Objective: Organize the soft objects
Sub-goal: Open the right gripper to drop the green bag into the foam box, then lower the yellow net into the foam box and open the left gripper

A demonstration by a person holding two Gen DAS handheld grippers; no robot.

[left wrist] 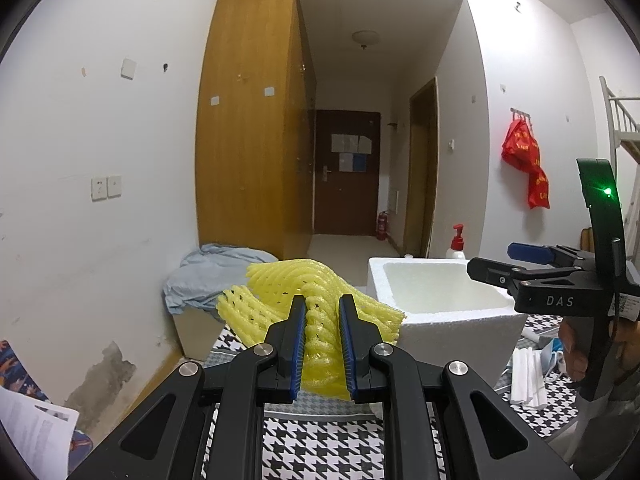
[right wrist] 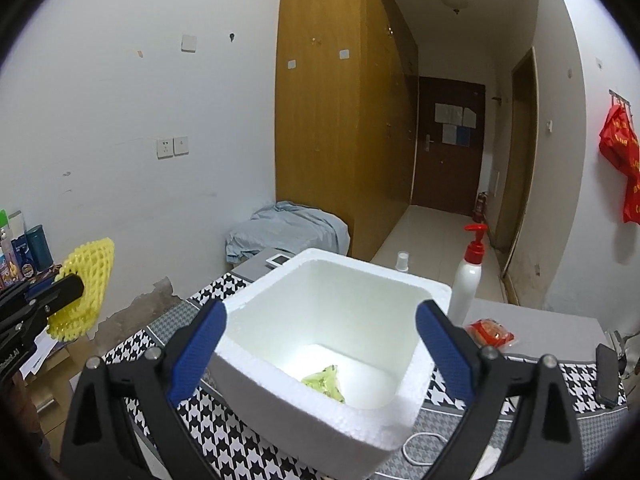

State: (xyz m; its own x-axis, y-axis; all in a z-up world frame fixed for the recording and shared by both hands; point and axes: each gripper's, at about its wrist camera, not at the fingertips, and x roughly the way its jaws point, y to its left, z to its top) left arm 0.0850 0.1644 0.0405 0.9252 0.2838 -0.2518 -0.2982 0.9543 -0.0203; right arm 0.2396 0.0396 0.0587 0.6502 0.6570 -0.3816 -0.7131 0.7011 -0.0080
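Kid: Foam box [right wrist: 320,344] sits right under your right gripper [right wrist: 320,344], and those tongs are spread wide with nothing in them. A little green thing [right wrist: 325,383] lies at the bottom of the box.

Helper: And your left gripper [left wrist: 322,344] pinches the yellow foam net [left wrist: 304,292] tight. You hold the net up in the air, to the left of the box and not over it yet.

Kid: What could go wrong?

Helper: The net is soft and springy. If you let go too soon, it may land on the rim of the box and bounce off onto the checked cloth [left wrist: 320,444].

Kid: Anything else?

Helper: The box looks light. Bump its wall with the tongs and it may slide toward the white bottle [right wrist: 469,280] just behind the box and tip it over.
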